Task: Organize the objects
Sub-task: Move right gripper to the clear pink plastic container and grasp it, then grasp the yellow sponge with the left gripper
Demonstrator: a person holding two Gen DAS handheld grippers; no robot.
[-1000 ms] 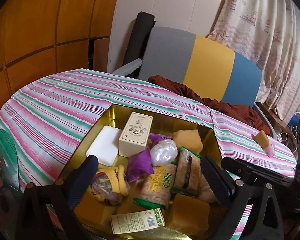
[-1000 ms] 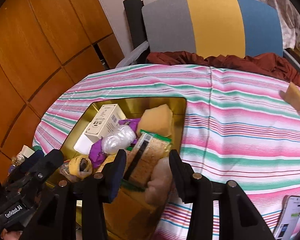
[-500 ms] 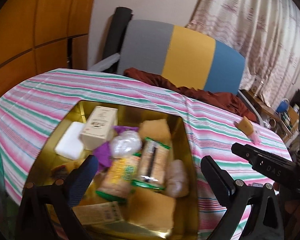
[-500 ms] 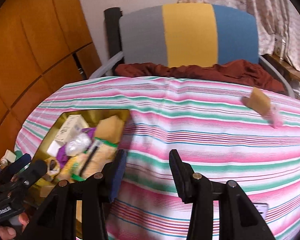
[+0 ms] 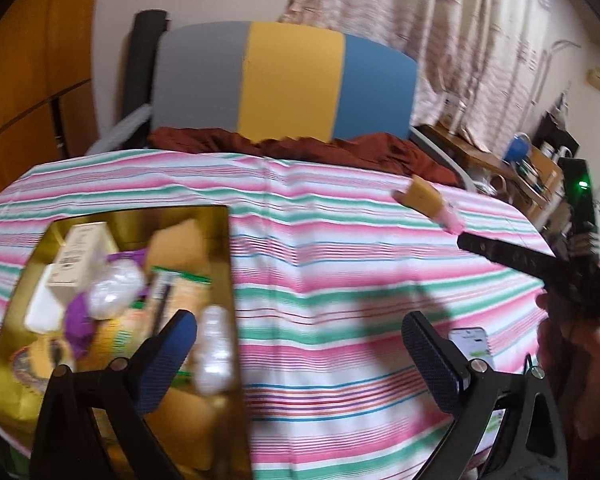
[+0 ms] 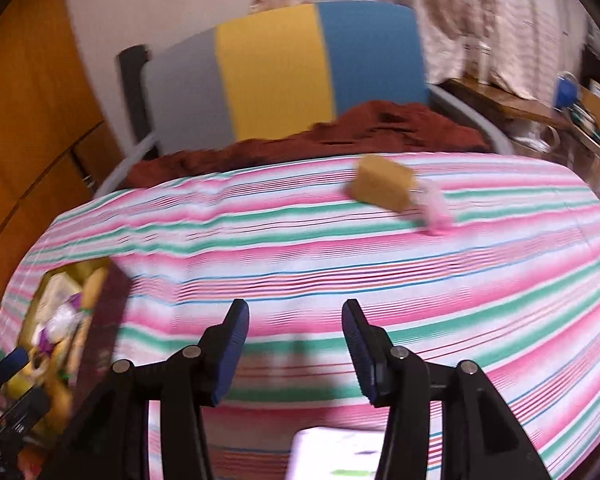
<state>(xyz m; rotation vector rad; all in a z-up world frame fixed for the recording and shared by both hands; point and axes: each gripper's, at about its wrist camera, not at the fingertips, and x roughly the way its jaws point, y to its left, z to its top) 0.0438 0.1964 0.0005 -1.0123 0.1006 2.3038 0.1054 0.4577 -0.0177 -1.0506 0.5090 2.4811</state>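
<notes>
Tan sponge (image 6: 384,188) well beyond the spread, empty right hand-held gripper (image 6: 296,350).

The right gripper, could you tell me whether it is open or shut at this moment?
Open. The right gripper shows striped tablecloth between its parted fingers, which hold nothing.

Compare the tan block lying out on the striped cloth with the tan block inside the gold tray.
The loose tan block lies alone on the striped cloth, far side, with a pink packet touching one end. The tan block in the tray sits inside the gold tray at its back corner, crowded against other packets. The loose one lies flat; the tray one looks propped at a tilt. Both share the same tan colour and blocky shape.
</notes>
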